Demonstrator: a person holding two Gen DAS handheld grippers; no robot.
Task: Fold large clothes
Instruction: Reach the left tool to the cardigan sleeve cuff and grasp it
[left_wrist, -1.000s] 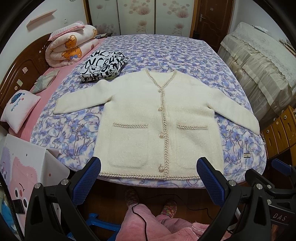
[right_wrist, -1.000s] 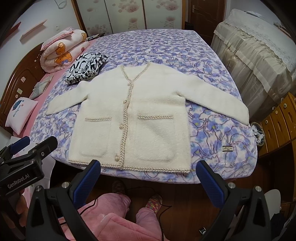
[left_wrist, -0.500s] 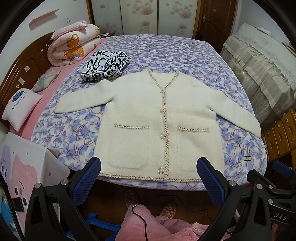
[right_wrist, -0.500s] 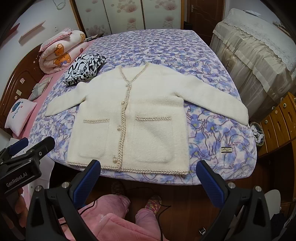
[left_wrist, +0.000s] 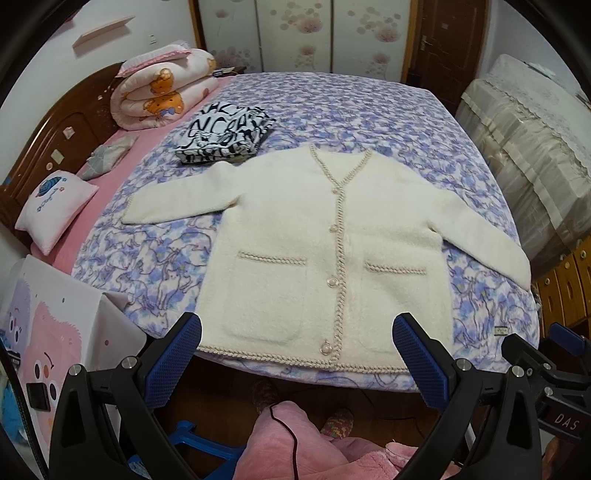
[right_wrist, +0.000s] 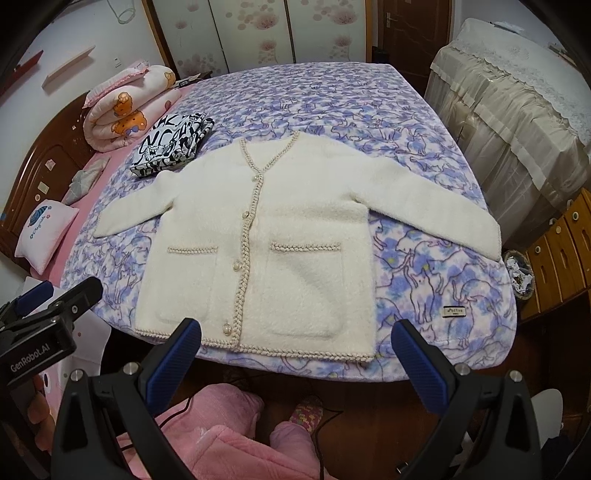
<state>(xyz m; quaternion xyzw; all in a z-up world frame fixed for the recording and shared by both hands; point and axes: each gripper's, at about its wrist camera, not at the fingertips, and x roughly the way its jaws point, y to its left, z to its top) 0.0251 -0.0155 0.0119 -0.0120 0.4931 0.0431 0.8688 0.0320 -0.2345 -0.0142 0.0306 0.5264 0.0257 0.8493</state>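
So the cream cardigan (left_wrist: 332, 258) was lying flat and face up on the bed's purple cat-print blanket (left_wrist: 369, 110), buttoned down the front, both sleeves spread out to the left and right, with its braided hem right along the near edge of the bed. The left gripper (left_wrist: 297, 354) hung out in front of that hem, jaws spread wide with nothing between them, not touching the fabric. Same deal with the right gripper (right_wrist: 295, 354), wide apart and empty, sitting a bit further right so the cardigan (right_wrist: 258, 243) looked shifted left in its view. Just past the left sleeve there was a folded black-and-white printed garment (left_wrist: 225, 136), pretty much touching the shoulder area. Farther left, near the wooden headboard (left_wrist: 55, 147), sat a rolled pink bear-print quilt (left_wrist: 162, 92) and a small white pillow (left_wrist: 55, 210) on the pink sheet. Off the right side was a covered piece of furniture with a lace top (right_wrist: 517, 110).
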